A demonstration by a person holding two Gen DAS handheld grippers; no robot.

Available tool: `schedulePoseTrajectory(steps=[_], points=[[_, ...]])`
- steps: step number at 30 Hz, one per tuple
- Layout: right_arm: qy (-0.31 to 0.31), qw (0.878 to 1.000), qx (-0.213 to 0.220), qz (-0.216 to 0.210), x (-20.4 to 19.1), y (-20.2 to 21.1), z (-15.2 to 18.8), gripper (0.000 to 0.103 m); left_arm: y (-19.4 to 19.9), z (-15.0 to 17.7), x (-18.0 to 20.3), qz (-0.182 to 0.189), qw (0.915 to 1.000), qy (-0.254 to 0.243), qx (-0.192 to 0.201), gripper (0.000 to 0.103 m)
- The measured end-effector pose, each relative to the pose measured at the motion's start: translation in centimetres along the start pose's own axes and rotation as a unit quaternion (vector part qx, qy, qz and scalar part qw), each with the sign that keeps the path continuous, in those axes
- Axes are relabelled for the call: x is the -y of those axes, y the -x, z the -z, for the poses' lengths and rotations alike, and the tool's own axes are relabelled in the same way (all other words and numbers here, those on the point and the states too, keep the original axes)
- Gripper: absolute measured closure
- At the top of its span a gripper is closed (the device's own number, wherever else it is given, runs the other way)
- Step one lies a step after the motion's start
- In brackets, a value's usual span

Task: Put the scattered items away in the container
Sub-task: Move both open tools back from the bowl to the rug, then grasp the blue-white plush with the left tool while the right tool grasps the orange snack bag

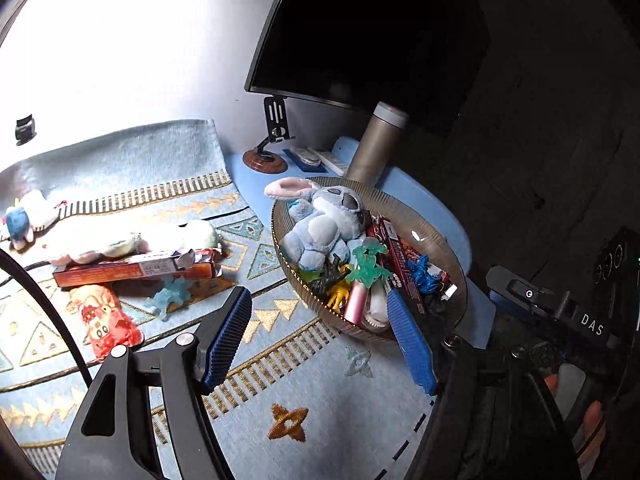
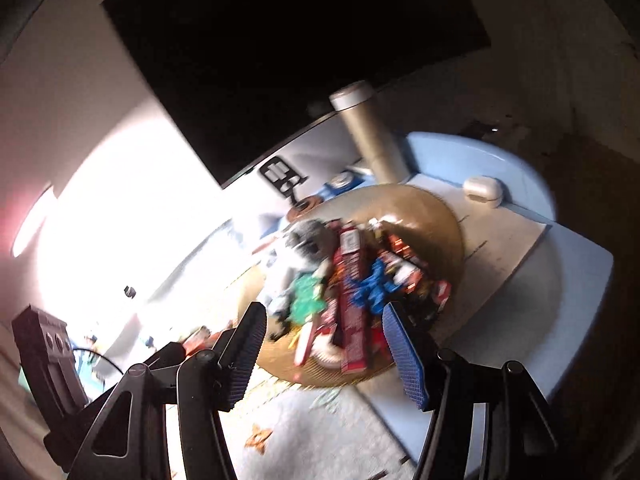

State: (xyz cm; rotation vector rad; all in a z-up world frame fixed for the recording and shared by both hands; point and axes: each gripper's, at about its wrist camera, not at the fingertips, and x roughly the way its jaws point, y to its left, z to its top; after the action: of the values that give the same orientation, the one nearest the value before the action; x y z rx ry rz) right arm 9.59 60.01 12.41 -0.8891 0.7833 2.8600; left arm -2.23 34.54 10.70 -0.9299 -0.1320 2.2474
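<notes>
A brown ribbed bowl (image 1: pixel 424 216) holds a blue plush (image 1: pixel 324 224), red boxes (image 1: pixel 396 252) and several small toy figures. My left gripper (image 1: pixel 320 296) stands open and empty just in front of the bowl's near rim. On the patterned cloth to the left lie an orange box (image 1: pixel 136 270), a pale blue figure (image 1: pixel 170 298), a red cartoon packet (image 1: pixel 106 324) and a white plush (image 1: pixel 132 240). The right wrist view is blurred. There my right gripper (image 2: pixel 324 312) is open and empty over the near edge of the bowl (image 2: pixel 424 216).
A dark monitor (image 1: pixel 372 32) and a tall metal flask (image 1: pixel 376 140) stand behind the bowl, a phone stand (image 1: pixel 272 140) to their left. A white earbud case (image 2: pixel 482 190) lies on the blue mat (image 2: pixel 560 264). A small blue-white plush (image 1: pixel 24 220) sits far left.
</notes>
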Motion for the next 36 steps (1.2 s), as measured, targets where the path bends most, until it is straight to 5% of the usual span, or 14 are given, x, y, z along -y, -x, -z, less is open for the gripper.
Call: schedulePoseTrajectory(steps=[12, 18, 23, 31, 36], points=[[0.071, 0.996, -0.050, -0.033, -7.0, -2.5, 3.8, 0.044, 3.1, 1.7, -4.6, -0.032, 0.9992, 0.021, -0.008, 0.034], [0.094, 0.988, -0.114, -0.042, -9.5, -6.6, 6.6, 0.042, 3.1, 4.0, -10.3, -0.051, 0.9951, 0.071, -0.047, 0.034], [0.116, 0.981, -0.150, -0.028, -10.7, -10.8, 9.6, 0.042, 4.5, 5.5, -16.4, -0.084, 0.9860, 0.140, -0.036, 0.034], [0.156, 0.975, -0.156, -0.038, -12.5, -13.8, 12.6, 0.042, 6.3, 1.5, -24.6, -0.148, 0.9780, 0.145, 0.025, 0.034], [0.177, 0.973, -0.145, -0.042, -12.9, -13.4, 12.8, 0.042, 4.4, -2.3, -27.3, -0.188, 0.9769, 0.095, 0.036, 0.031]])
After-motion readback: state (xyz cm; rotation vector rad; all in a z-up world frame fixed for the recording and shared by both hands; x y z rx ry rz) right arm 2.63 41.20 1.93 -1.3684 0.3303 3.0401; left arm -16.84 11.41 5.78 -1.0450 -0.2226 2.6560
